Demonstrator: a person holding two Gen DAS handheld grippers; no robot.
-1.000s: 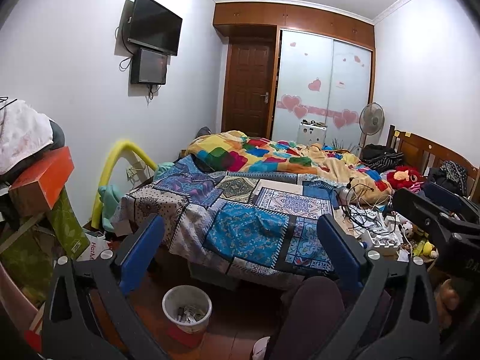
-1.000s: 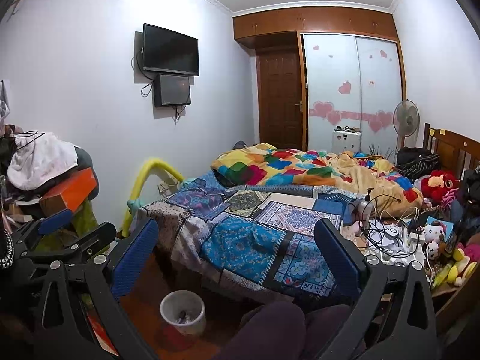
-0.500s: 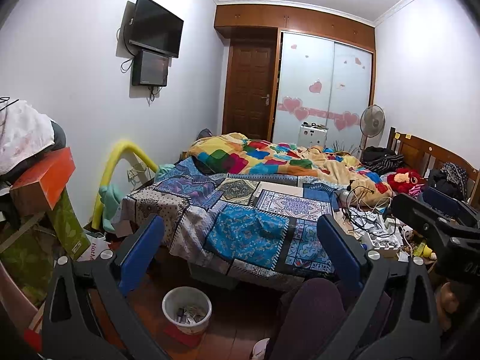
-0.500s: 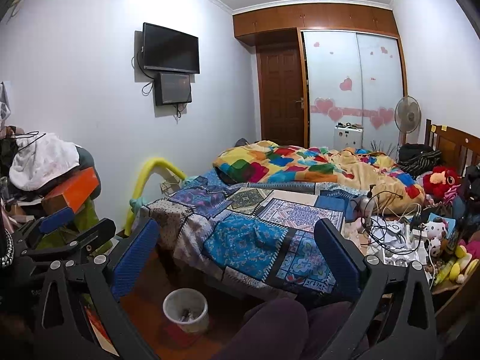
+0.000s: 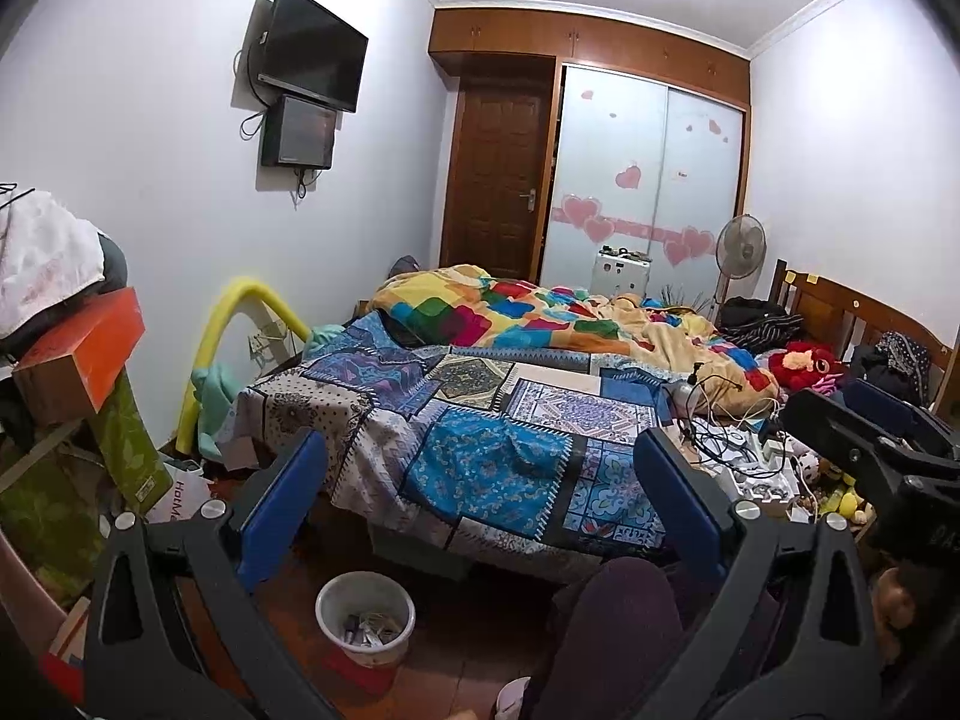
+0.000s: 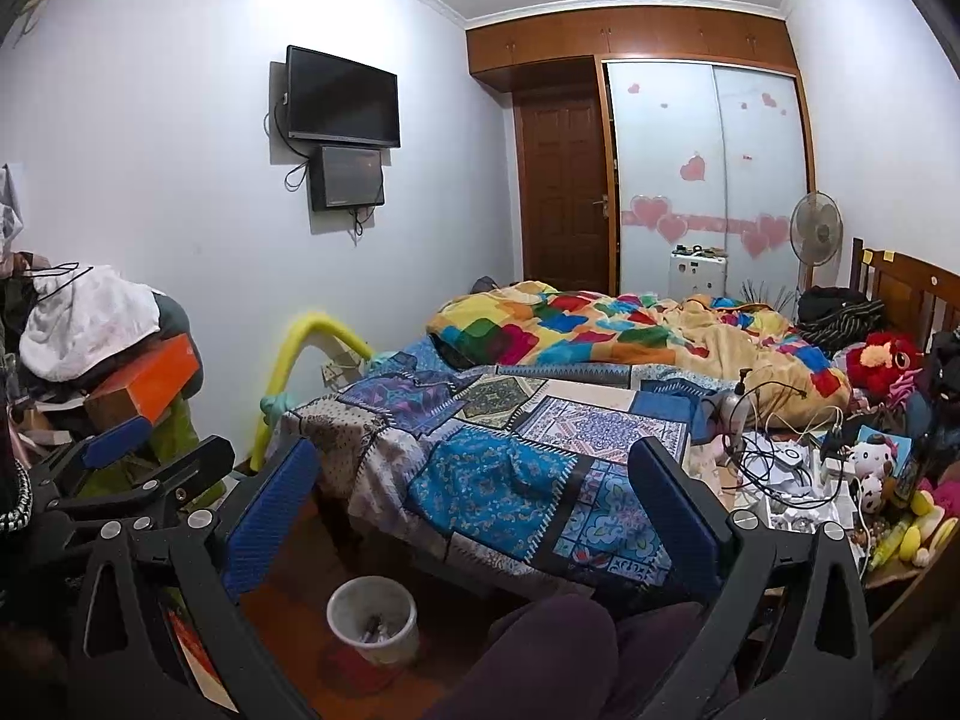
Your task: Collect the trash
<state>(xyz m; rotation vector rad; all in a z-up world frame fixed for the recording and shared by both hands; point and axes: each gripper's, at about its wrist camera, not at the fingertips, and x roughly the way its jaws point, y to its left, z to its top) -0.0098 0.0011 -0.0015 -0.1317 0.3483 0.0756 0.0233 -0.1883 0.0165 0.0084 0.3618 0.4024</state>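
A small white trash bin (image 5: 365, 618) with scraps inside stands on the red-brown floor at the foot of the bed; the right wrist view shows the trash bin (image 6: 372, 618) too. My left gripper (image 5: 480, 492) is held open above the floor, with nothing between its blue pads. My right gripper (image 6: 474, 492) is open too and holds nothing. The right gripper (image 5: 864, 438) also shows at the right edge of the left wrist view. At the left of the right wrist view sits the left gripper (image 6: 138, 456). A person's knee in dark trousers (image 6: 558, 648) fills the bottom.
A bed with a patchwork quilt (image 5: 480, 420) fills the middle. Cables, chargers and small toys (image 6: 804, 480) crowd the bed's right side. A cluttered pile with an orange box (image 5: 84, 354) stands left. A door (image 5: 498, 186), wardrobe and fan (image 5: 741, 246) are at the far end.
Both cameras have drifted slightly, so the scene sits a little lower in the frame. Both grippers stay open and empty.
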